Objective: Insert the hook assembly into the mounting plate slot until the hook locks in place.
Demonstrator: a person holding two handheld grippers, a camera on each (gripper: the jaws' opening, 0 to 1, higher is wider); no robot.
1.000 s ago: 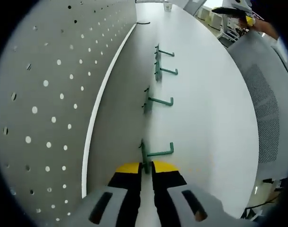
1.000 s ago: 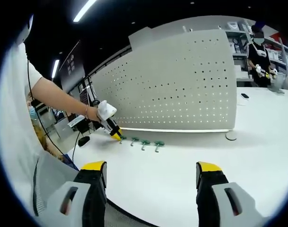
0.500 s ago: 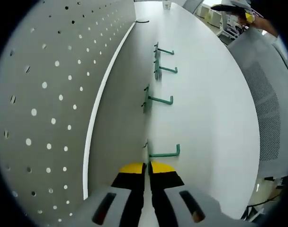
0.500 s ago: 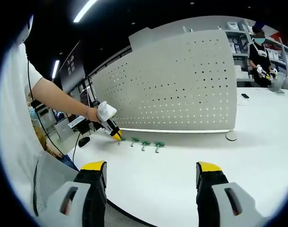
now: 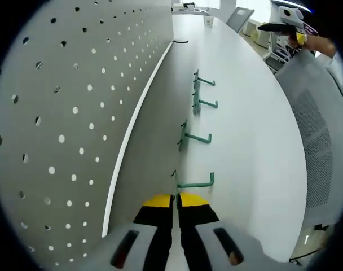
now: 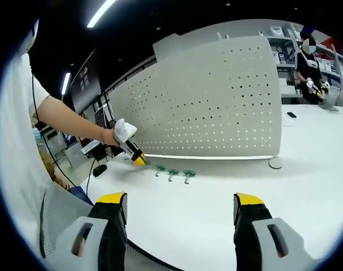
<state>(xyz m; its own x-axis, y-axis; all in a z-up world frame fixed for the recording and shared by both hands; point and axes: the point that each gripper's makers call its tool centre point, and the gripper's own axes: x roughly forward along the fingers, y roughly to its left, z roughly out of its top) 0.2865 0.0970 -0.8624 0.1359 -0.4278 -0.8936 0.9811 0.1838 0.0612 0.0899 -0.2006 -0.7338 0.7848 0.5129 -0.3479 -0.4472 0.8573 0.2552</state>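
In the left gripper view the grey perforated mounting plate (image 5: 64,113) stands upright along the left, its face dotted with round holes and a few short slots. Just beside its foot, on the white tabletop (image 5: 250,130), green metal hooks lie in a row: each is a thin rod with an upturned tip joined to a flat back bracket. The left gripper (image 5: 176,199) has its yellow-tipped fingers (image 5: 157,201) pressed together on the back bracket of the nearest green hook (image 5: 195,182), whose rod points right. Three more green hooks (image 5: 195,137) lie farther along. In the right gripper view the right gripper (image 6: 180,203) hangs over the tabletop with its fingers wide apart, holding nothing
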